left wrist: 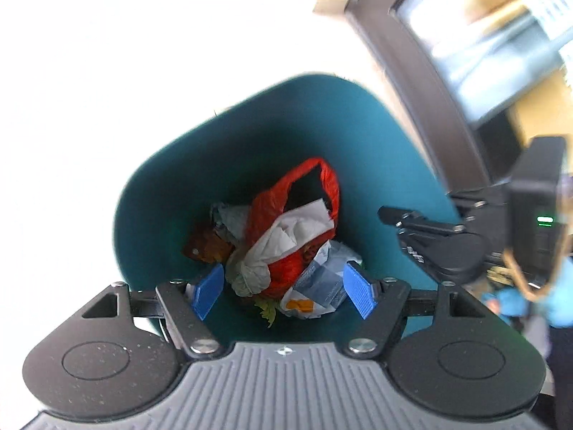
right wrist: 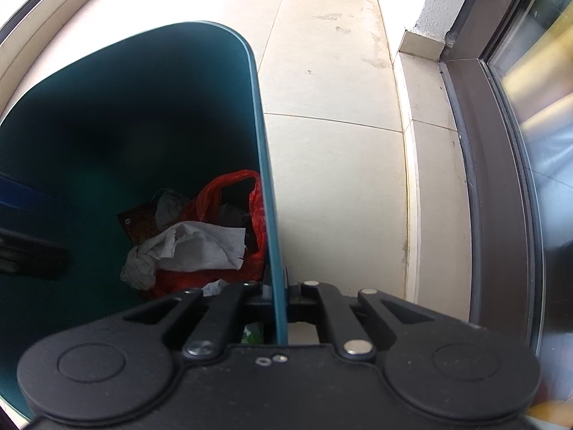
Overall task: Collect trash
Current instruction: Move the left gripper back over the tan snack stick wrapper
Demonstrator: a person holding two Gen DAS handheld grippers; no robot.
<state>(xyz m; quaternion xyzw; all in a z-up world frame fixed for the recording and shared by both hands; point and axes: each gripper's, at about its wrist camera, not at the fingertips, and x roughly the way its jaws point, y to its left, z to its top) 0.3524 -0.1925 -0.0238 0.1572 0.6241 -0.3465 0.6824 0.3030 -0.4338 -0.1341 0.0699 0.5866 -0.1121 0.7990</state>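
The teal bin [left wrist: 322, 125] is the landmark; everything that counts lies inside it or at its rim. The left gripper [left wrist: 283, 288] hangs above the bin's mouth, pointing almost straight down into it, its blue pads [left wrist: 207, 292] spread apart with nothing between them; it is released and empty. Directly under it, at the bottom of the bin, sits the trash: a red plastic bag [left wrist: 304, 215] with crumpled white paper [left wrist: 297, 233] on top, a printed wrapper [left wrist: 318, 286] just beside it toward the near wall, and a brown scrap [left wrist: 207, 247] on the far side of the bag. The right gripper [right wrist: 281, 294] is clenched on the bin's right wall [right wrist: 266, 179], one finger inside and one outside the thin rim, steadying the bin. By these pictures the left hand is the free one and the nearer to any further litter; none shows on the tiled floor [right wrist: 333, 107] beside the bin.
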